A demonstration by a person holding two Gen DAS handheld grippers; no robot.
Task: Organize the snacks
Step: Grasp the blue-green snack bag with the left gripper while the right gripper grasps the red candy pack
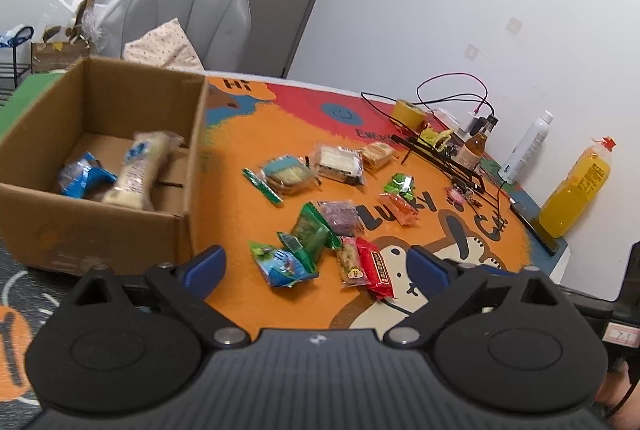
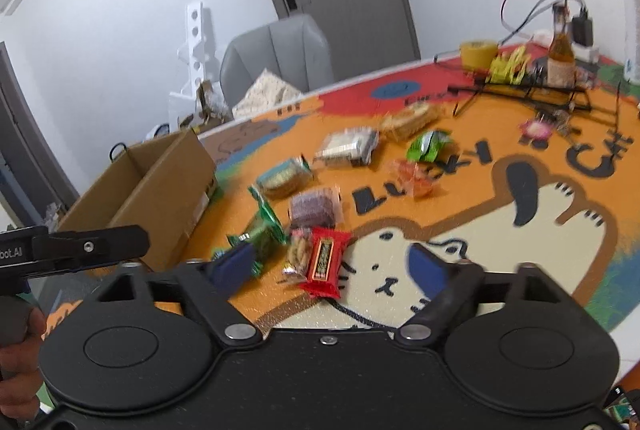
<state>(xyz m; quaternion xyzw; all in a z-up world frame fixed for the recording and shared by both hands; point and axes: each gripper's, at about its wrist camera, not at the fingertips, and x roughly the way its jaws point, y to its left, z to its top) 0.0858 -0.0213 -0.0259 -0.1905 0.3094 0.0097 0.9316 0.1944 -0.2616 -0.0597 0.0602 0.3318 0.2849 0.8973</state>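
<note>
Several snack packets lie loose on the orange cartoon mat [image 1: 248, 222]. Among them are a red bar [image 1: 376, 268], a green packet [image 1: 310, 234], a purple packet [image 1: 340, 216] and a biscuit pack [image 1: 286, 176]. A cardboard box [image 1: 120, 230] stands at the left and holds a long white packet [image 1: 138, 170] and a blue one [image 1: 82, 178]. My left gripper [image 1: 316, 262] is open and empty, above the near packets. My right gripper [image 2: 332, 262] is open and empty, with the red bar [image 2: 324, 262] between its fingers' line of sight. The box also shows in the right wrist view [image 2: 160, 190].
A yellow tape roll [image 1: 408, 114], black cables and a wire rack [image 1: 440, 154], a brown bottle [image 1: 474, 146], a white spray can [image 1: 528, 146] and an orange juice bottle [image 1: 576, 186] stand along the mat's far right. A grey chair [image 1: 188, 18] stands behind the box.
</note>
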